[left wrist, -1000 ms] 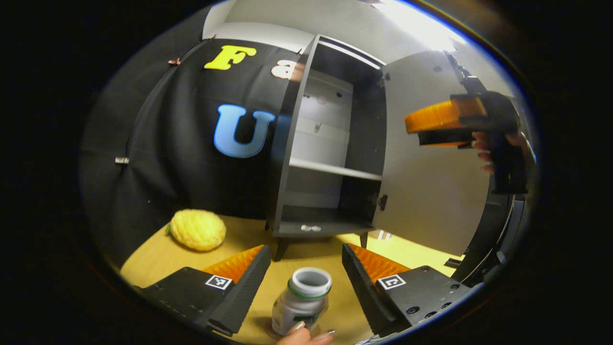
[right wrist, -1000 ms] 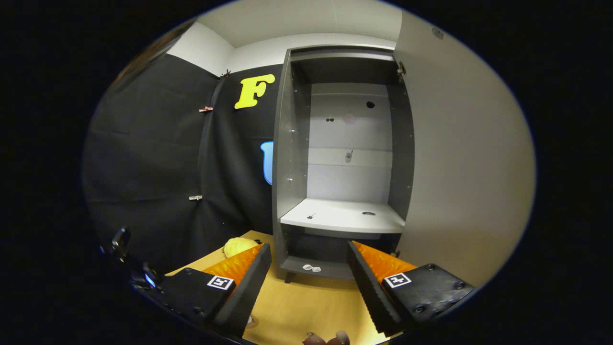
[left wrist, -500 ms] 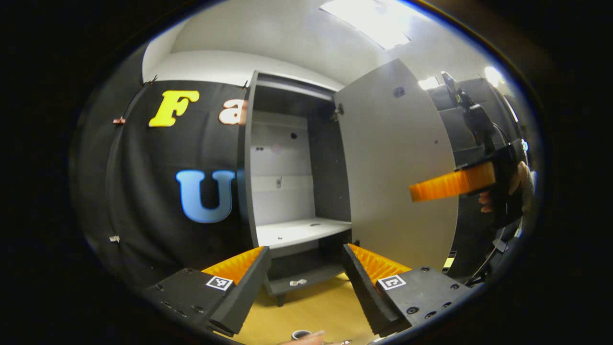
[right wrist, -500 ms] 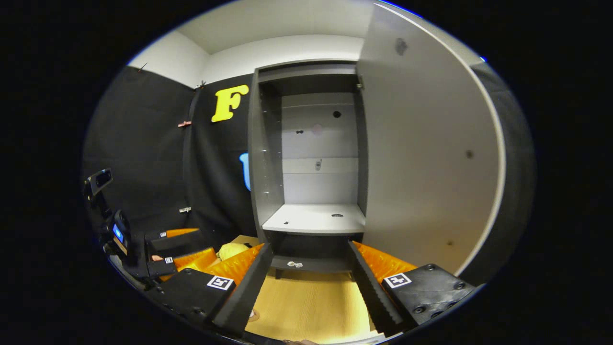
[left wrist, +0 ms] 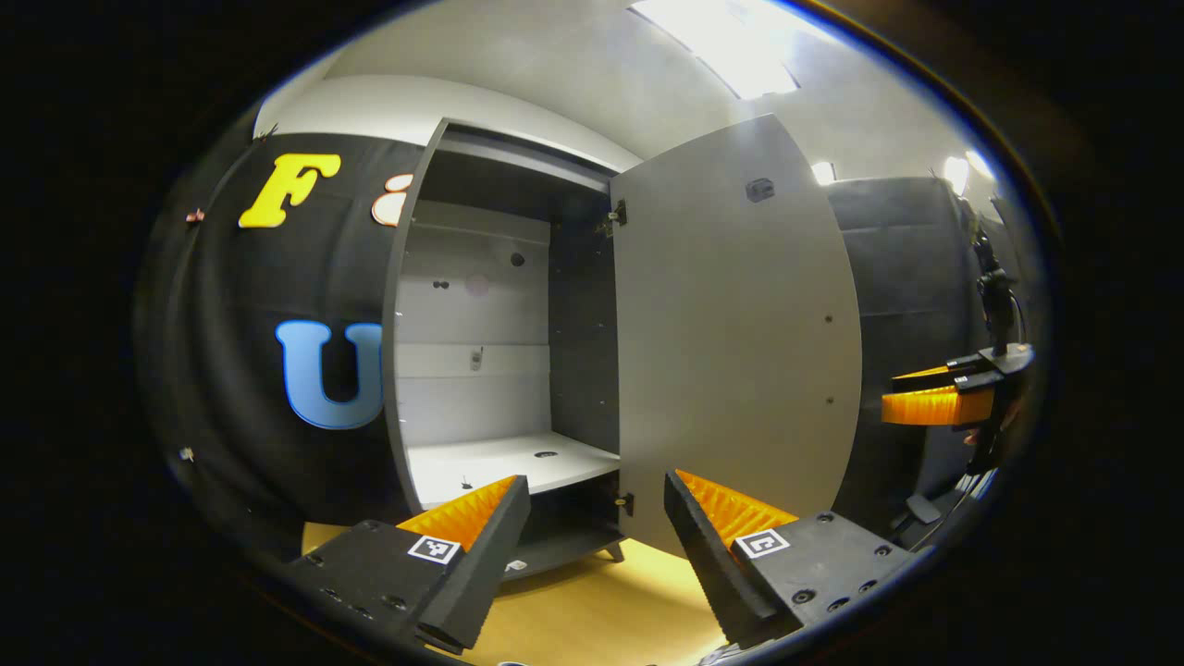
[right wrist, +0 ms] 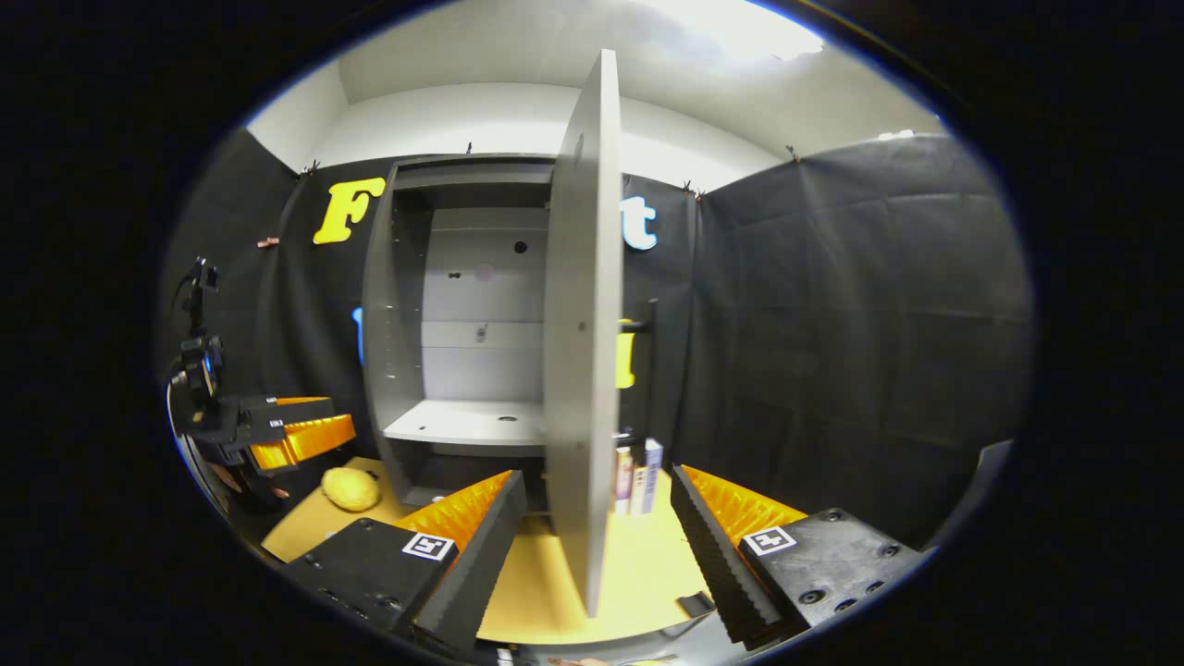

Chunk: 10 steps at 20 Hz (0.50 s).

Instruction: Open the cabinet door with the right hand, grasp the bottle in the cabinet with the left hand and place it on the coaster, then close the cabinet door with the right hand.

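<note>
Grey cabinet door [right wrist: 581, 324] stands wide open; both grippers [left wrist: 592, 527] [right wrist: 597, 523] spread, empty.

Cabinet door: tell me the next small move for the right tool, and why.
Probably bring the right tool up to the cabinet door's free edge and push it shut: the door stands wide open, edge-on ahead of that open tool, untouched, and the shelf is bare.

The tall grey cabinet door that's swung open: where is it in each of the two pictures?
Left gripper view: the grey cabinet door fills the centre-right, showing its broad face.
Right gripper view: the door stands centre, seen nearly edge-on.
Shared landmark: the cabinet's pale shelf, just left of the door.
</note>
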Each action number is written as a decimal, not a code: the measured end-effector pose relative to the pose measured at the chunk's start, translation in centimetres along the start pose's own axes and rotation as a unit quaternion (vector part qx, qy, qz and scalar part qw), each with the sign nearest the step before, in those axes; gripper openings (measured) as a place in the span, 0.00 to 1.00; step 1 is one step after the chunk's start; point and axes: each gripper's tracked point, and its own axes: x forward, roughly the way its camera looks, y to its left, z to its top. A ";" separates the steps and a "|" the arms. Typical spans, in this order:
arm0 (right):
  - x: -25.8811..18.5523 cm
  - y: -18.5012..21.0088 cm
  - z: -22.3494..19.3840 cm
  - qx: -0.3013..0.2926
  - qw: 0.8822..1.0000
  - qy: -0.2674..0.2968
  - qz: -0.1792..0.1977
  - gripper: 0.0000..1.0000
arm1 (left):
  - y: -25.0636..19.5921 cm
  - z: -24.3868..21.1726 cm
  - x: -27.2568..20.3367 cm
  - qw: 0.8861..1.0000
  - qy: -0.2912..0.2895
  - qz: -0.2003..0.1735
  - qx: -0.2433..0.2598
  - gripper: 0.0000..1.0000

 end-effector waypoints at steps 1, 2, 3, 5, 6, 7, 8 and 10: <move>-0.1 -0.9 0.7 -0.004 1.000 -0.009 -0.005 0.93 | -0.2 0.0 0.9 1.000 0.001 0.000 -0.011 0.96; -0.2 -1.5 1.3 0.000 1.000 -0.015 -0.002 0.93 | -0.3 0.2 1.5 1.000 0.001 0.003 -0.015 0.93; -0.1 -2.0 1.6 0.006 1.000 -0.016 0.004 0.93 | -0.2 0.5 2.2 1.000 -0.001 0.009 -0.016 0.96; 1.2 -3.8 1.4 0.004 1.000 -0.017 0.005 0.94 | -0.2 1.0 3.4 1.000 -0.008 0.023 -0.011 0.92; 2.0 -4.5 1.5 0.002 1.000 -0.019 0.008 0.98 | -0.2 1.3 3.8 0.999 -0.012 0.030 -0.007 0.95; 2.7 -4.8 1.7 0.003 1.000 -0.019 0.021 0.94 | -0.2 1.3 4.3 0.999 -0.015 0.038 -0.003 0.95; 3.1 -4.9 1.8 0.008 0.999 -0.020 0.035 0.98 | -0.2 1.5 4.7 0.999 -0.017 0.045 0.001 0.96; 4.7 -4.6 1.6 0.019 0.997 -0.017 0.067 1.00 | -0.1 1.5 5.2 0.998 -0.022 0.062 0.005 0.95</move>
